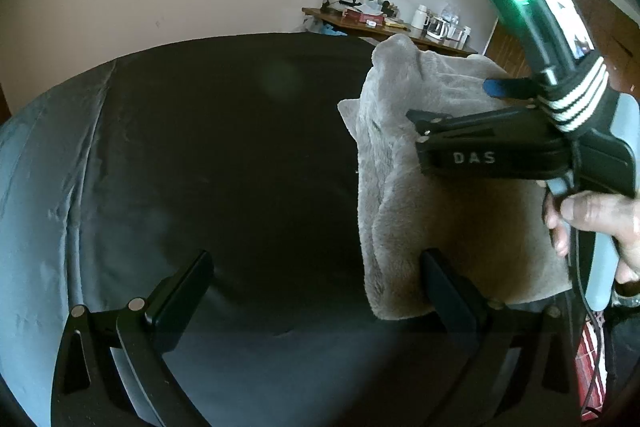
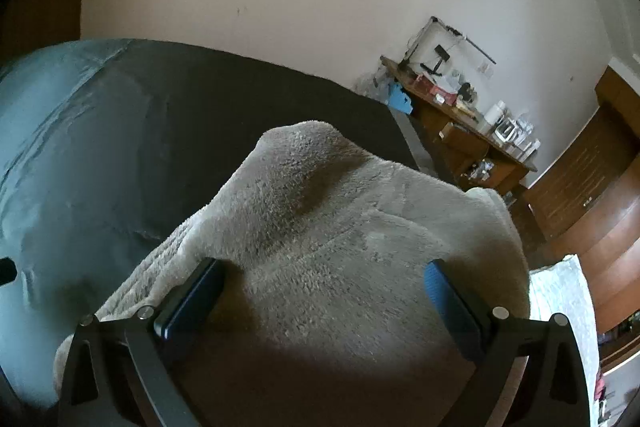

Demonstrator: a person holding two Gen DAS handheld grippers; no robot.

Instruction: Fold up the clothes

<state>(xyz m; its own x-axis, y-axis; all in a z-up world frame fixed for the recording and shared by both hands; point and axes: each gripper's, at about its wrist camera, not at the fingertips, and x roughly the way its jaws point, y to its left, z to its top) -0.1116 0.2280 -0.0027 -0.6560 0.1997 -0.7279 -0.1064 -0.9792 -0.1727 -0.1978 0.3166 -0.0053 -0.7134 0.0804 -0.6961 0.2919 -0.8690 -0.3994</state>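
The grey fleecy garment [image 2: 340, 227] lies bunched in soft folds on the dark cloth-covered bed [image 1: 224, 155], toward its right side, with a pale blue sheet [image 1: 28, 207] showing along the bed's left edge. Our right claw [image 2: 324, 291] hangs just over the fleece with its blue-padded fingers [image 2: 442, 291] spread wide and nothing between them. Our left claw [image 1: 316, 287] is likewise wide and empty above the dark cloth, its right finger in front of the garment's edge. Beyond the bed, a cluttered wooden tabletop [image 2: 472, 123] stands against the pale wall [image 2: 320, 7].
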